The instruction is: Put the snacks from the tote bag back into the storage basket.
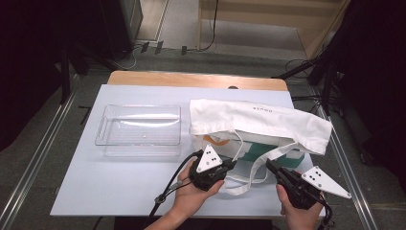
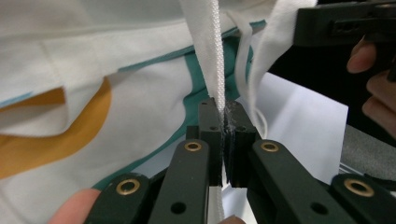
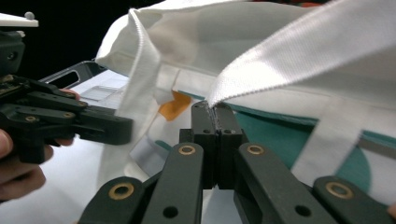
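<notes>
Holding the white tote bag (image 1: 258, 122), lying on the table (image 1: 119, 182) to the right of the clear plastic tray (image 1: 139, 129), by its handles: left hand-held gripper (image 2: 223, 135) clamped on one strap (image 2: 212, 56), right hand-held gripper (image 3: 215, 121) clamped on the other strap (image 3: 299, 51). Probably the step of opening the bag; next, pulling both straps apart and upward, evenly, without losing the grip.

One white cloth tote bag (image 1: 258, 122) with teal and orange print, bearing two white woven strap handles (image 1: 249, 165). One clear plastic rectangular tray (image 1: 139, 129). One white-topped table (image 1: 119, 187). Two black two-jaw grippers: left gripper (image 1: 233, 164), right gripper (image 1: 269, 164). Two hands, one per gripper.
</notes>
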Demonstrator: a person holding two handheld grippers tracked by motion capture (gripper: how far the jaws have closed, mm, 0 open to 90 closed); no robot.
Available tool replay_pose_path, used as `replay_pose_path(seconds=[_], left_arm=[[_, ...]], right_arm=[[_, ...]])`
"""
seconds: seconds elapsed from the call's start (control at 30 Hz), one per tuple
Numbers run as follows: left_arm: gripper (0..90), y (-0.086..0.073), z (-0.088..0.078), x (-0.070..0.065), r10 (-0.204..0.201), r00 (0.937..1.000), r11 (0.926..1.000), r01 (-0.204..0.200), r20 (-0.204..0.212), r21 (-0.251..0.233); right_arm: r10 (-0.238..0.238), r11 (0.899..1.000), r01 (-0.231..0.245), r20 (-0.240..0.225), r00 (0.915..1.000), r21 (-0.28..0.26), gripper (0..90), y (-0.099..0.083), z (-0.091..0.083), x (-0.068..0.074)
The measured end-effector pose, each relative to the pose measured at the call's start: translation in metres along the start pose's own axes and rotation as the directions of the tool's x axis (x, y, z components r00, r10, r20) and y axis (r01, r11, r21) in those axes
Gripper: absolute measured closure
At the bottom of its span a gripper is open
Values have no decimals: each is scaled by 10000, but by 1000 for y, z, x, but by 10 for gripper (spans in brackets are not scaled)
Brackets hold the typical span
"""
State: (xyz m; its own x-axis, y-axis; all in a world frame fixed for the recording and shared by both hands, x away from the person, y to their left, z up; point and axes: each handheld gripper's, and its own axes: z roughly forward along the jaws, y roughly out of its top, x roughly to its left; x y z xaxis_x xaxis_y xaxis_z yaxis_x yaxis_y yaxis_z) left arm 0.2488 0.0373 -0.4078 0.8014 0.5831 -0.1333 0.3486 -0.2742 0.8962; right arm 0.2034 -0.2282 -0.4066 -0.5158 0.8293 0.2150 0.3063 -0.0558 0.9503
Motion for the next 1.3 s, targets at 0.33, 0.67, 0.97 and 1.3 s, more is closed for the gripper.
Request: replay_pose_path(seconds=[0.33,0.67,0.97,1.3], left_arm=[[882,7,16,-8,132,9997,9998,-129,-226,137],[781,11,32,-10,85,9987,9996,-71,-495,288],[589,12,40,-10,-14,9985,9998,4,553,182],[619,11,48,-15,290,9996,9994,-289,-36,191]], right_arm=[[59,10000,-59,-434,9990,-9,900,9,12,5],[147,9999,-141,-736,9972,77,900,11,14,4],[245,9997,-236,-943,9952,112,900,13,16,1],[468,9989,-472,-1368,9895,0,900,13,15,0]])
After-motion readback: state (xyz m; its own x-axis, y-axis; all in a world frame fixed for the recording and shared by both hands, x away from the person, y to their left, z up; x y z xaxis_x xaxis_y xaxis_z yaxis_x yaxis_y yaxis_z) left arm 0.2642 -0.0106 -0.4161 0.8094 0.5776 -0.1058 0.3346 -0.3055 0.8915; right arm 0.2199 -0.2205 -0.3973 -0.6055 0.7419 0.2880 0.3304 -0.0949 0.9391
